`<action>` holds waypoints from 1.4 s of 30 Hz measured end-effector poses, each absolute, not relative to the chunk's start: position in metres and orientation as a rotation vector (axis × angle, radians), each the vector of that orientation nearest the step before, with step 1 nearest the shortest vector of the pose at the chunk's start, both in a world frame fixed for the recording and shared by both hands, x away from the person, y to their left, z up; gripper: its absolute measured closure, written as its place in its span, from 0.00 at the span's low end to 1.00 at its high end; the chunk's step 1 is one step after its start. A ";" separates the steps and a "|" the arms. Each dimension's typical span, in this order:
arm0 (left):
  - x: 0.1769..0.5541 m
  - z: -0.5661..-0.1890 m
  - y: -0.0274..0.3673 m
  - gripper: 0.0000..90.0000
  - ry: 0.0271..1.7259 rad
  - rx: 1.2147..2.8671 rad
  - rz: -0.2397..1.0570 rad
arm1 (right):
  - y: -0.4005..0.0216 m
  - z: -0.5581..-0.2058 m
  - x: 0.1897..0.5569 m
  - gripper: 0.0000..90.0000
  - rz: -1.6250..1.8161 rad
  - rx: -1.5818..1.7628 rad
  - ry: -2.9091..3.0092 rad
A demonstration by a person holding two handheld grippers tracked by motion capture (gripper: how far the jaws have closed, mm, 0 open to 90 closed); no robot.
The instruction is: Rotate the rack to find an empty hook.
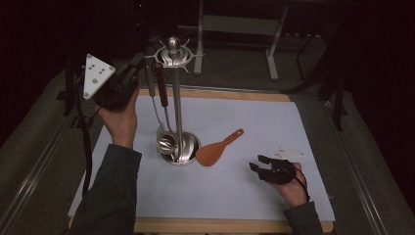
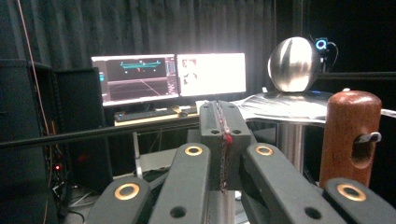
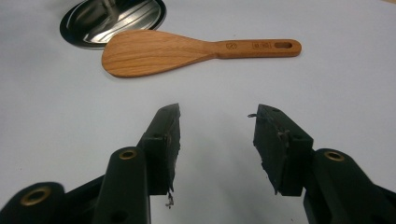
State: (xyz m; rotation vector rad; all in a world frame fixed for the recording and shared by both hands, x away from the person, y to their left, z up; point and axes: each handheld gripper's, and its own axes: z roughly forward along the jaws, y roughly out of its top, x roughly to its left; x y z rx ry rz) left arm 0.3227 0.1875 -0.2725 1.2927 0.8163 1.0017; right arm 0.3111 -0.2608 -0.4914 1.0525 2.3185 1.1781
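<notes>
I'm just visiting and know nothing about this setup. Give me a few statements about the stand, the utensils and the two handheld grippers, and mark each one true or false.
1. The wooden spatula lies flat on the white mat. True.
2. The right gripper is clamped on the spatula. False: its jaws stand open and empty, short of the spatula.
3. A ladle hangs from the metal stand. True.
4. The left gripper rests on the mat. False: it is held up near the top of the stand, jaws shut.
5. The spatula hangs on the stand. False: it lies beside the stand's round base.
</notes>
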 end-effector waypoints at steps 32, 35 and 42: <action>0.334 -0.275 0.190 1.00 0.842 1.333 0.979 | -0.264 -0.494 0.312 0.56 1.168 1.064 2.322; 0.330 -0.278 0.192 1.00 0.836 1.322 0.968 | -0.264 -0.494 0.312 0.56 1.163 1.063 2.320; 0.322 -0.287 0.200 1.00 0.838 1.321 0.957 | -0.263 -0.494 0.312 0.56 1.157 1.057 2.320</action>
